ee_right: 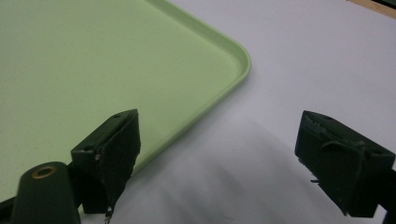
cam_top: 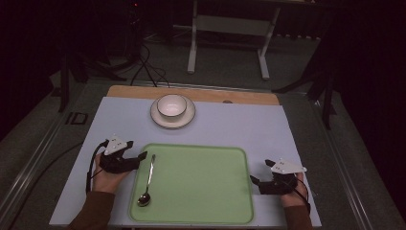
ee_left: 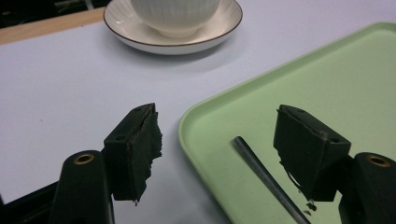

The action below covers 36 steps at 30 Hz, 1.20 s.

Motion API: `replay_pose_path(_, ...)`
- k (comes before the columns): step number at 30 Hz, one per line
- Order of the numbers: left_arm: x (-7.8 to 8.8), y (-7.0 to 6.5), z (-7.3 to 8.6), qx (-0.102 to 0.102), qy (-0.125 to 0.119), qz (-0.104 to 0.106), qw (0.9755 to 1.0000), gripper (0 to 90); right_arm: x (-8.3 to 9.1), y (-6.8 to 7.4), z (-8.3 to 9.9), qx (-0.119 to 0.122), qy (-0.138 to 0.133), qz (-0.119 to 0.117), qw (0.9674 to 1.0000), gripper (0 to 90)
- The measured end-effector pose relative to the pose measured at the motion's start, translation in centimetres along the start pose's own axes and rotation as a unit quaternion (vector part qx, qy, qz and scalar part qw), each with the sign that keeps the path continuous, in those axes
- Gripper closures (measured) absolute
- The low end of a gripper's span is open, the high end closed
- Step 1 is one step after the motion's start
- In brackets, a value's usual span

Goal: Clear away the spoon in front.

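Spoon in tray; bowl on saucer

A slim metal spoon is lying along the left side of the pale green plastic tray, leaving the rest of it bare. A white ribbed bowl on a round white saucer is blocking the far tabletop; the light surface beside it is lying open.
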State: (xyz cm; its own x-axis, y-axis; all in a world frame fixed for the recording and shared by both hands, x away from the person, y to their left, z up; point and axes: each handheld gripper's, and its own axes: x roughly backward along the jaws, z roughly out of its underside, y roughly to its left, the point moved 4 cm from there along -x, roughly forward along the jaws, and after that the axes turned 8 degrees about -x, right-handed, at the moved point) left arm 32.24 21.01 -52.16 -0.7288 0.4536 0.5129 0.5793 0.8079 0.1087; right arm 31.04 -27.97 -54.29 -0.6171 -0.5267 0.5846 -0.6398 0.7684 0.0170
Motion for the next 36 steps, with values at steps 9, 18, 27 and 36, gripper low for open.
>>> replay_pose_path(9, 2.1, 0.1, -0.1, 0.0, -0.024, -0.018, 0.9996, 31.6, 0.2, -0.1, -0.1, -0.003, -0.009, -0.001, 1.0, 13.9)
replay_pose_path(18, 4.0, 0.7, 0.6, 0.016, -0.034, -0.04, 0.9985, 32.8, 0.7, -0.4, -0.3, -0.015, -0.026, -0.002, 0.9995, 14.0)
replay_pose_path(27, 5.6, 1.6, 1.4, 0.032, -0.046, -0.071, 0.9959, 32.8, 1.1, -0.6, -0.4, -0.02, -0.041, 0.002, 0.9989, 14.0)
replay_pose_path(36, 7.0, 2.7, 2.0, 0.055, -0.059, -0.1, 0.9917, 32.3, 1.5, -1.0, -0.5, -0.027, -0.056, 0.008, 0.998, 14.0)
